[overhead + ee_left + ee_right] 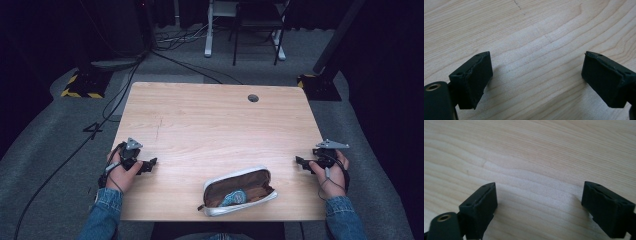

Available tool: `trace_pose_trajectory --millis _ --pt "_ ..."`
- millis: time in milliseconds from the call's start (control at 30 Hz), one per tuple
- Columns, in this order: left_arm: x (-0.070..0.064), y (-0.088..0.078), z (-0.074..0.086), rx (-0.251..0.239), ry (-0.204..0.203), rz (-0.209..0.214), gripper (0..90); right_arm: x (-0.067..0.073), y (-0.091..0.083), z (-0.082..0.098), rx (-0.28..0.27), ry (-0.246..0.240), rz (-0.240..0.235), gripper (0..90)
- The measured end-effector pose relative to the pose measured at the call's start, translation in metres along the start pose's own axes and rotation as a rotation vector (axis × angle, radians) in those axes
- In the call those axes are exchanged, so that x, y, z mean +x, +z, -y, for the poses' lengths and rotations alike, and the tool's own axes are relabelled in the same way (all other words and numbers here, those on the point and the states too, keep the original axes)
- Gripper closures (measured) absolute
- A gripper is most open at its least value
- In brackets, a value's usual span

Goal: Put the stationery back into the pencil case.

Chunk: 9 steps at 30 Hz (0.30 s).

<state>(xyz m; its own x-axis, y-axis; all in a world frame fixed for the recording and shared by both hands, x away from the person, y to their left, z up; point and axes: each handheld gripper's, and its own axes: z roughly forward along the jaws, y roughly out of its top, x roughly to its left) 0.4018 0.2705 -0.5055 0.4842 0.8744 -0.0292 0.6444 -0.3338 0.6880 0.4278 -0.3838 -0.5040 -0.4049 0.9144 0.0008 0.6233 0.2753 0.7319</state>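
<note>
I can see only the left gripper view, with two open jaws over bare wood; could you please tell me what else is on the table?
Observer: An unzipped pouch lies near the table's front edge, between the two hands.
Operator: Thank you. Is anything inside it?
Observer: Yes, the high view shows a brown lining and a blue item in the opening; I cannot tell what it is.
Operator: And where is the right gripper?
Observer: The right gripper sits at the table's right edge, jaws open, apart from the pouch. The left gripper sits at the left edge, also open.
</note>
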Motion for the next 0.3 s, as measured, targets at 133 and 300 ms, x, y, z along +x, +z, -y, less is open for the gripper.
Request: trace_pose_trajectory --millis 133,300 --pt "-0.0003 0.0000 -0.0002 0.003 -0.001 0.000 10.3 0.0002 0.0011 -0.0007 0.004 0.007 0.006 11.2" --pt "-0.0006 0.0004 -0.0006 0.002 0.000 0.000 10.2 0.0004 0.0014 -0.0009 0.005 0.008 0.012 10.6"
